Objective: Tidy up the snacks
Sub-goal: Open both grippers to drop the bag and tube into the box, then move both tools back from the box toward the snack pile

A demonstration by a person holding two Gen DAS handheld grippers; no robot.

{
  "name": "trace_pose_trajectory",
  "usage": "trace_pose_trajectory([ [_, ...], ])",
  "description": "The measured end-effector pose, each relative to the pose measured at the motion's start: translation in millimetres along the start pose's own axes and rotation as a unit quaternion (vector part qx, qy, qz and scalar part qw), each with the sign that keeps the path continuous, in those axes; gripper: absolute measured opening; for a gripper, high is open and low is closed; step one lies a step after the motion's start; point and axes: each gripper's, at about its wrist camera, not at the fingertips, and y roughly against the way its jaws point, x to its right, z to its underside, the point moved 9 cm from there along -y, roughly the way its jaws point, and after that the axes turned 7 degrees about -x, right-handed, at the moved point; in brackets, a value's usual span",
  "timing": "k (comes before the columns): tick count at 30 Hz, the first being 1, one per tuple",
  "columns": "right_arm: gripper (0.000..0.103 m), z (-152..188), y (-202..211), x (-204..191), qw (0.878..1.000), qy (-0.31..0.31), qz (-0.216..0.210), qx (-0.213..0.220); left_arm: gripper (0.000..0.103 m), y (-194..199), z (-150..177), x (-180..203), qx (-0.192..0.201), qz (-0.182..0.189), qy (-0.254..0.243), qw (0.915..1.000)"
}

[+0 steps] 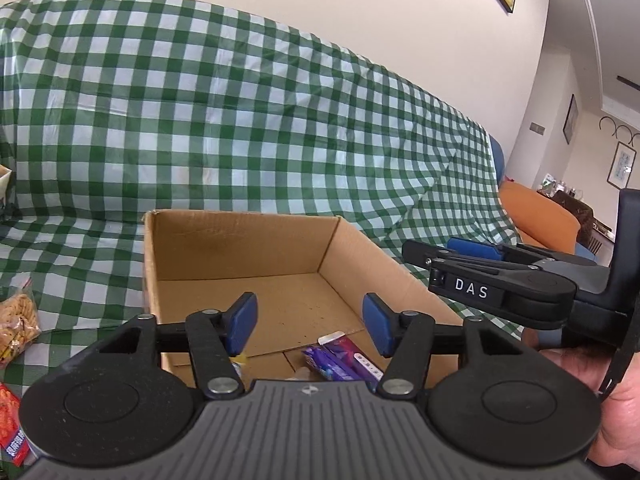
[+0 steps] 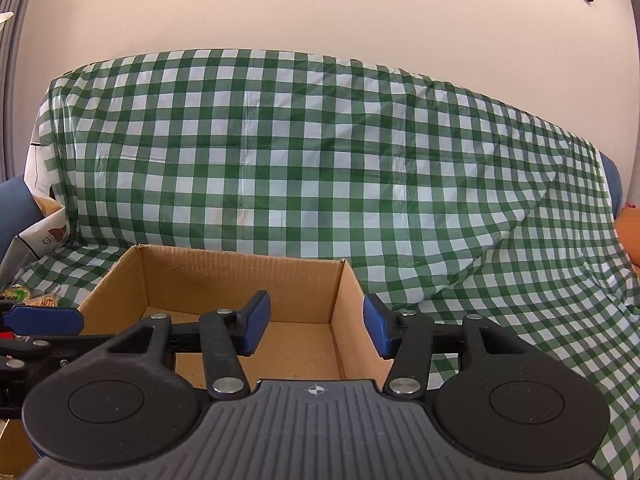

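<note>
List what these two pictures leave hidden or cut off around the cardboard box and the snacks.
- Left wrist view: the purple packet in the cardboard box is partly covered by the left gripper.
- Left wrist view: the biscuit bag and red packet are cut by the left edge.
- Right wrist view: the box's near floor is hidden behind the right gripper.

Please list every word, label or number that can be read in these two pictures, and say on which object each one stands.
"DAS": white letters on the side of the right gripper, seen from the left wrist view.
Purple snack packet in the cardboard box: white print, too small to read.
Red packet at the left edge: white characters, too blurred to read.
Right wrist view: no readable text.
</note>
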Motion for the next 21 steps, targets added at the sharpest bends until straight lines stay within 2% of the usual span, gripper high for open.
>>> trace_pose_trajectory([
  [1,0.056,0,0,-1,1.000,-0.002,0.000,0.000,0.057,2,0,-1,0.002,-0.002,-0.001,1.0000],
  [3,0.057,0,0,-3,1.000,-0.004,-0.001,-0.001,0.043,6,0,-3,0.006,-0.010,-0.004,0.9999],
  [8,0.057,-2,2,-22,1.000,-0.010,-0.012,-0.001,0.027,24,3,-17,0.007,-0.037,-0.012,0.9992],
  [14,0.056,-5,11,-53,0.999,-0.025,-0.040,0.004,0.024,62,-4,-59,0.002,-0.068,-0.020,0.9975],
  [15,0.054,-6,14,-60,0.998,-0.029,-0.048,0.008,0.024,70,-6,-70,0.002,-0.075,-0.020,0.9970],
  [17,0.037,-8,22,-75,0.997,-0.037,-0.070,0.014,0.024,88,-8,-95,0.001,-0.096,-0.020,0.9952],
  [18,0.033,-8,26,-83,0.996,-0.043,-0.081,0.016,0.024,95,-7,-110,0.000,-0.107,-0.013,0.9941],
  [20,0.022,-8,32,-99,0.993,-0.057,-0.102,0.019,0.024,105,4,-143,-0.005,-0.130,0.014,0.9913],
  [21,0.020,-7,35,-109,0.991,-0.062,-0.116,0.019,0.023,105,10,-161,-0.021,-0.143,0.047,0.9884],
])
